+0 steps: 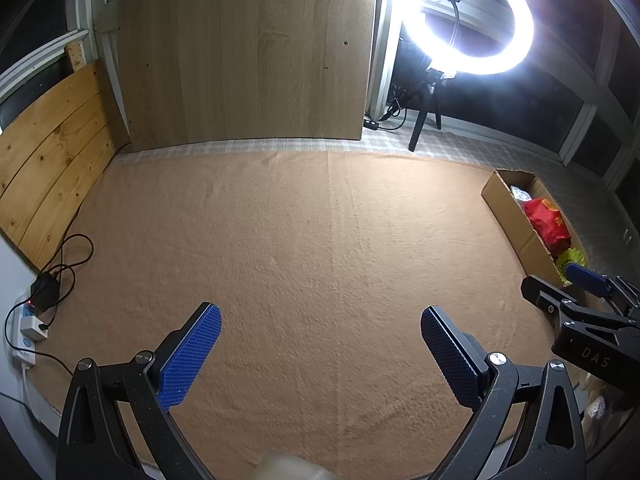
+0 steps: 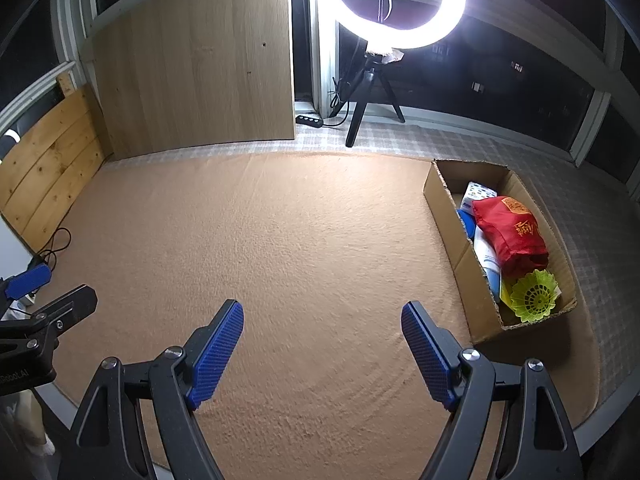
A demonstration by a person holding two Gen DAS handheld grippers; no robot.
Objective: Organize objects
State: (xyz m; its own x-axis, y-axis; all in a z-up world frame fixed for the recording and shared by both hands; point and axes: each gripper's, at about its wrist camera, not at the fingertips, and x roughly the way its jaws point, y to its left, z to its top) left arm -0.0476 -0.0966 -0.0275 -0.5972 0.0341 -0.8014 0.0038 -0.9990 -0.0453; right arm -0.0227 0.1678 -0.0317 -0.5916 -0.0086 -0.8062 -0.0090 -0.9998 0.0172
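Ring light (image 2: 400,4), wood panels (image 1: 248,52), power strip (image 1: 28,332)

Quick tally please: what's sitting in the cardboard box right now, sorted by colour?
In the box, as far as the right wrist view shows:
Red: 1, the bag
Yellow-green: 1, the shuttlecock
White and blue: at least 2, a patterned pack and a tube
Total: at least 4; anything beneath the bag is hidden.
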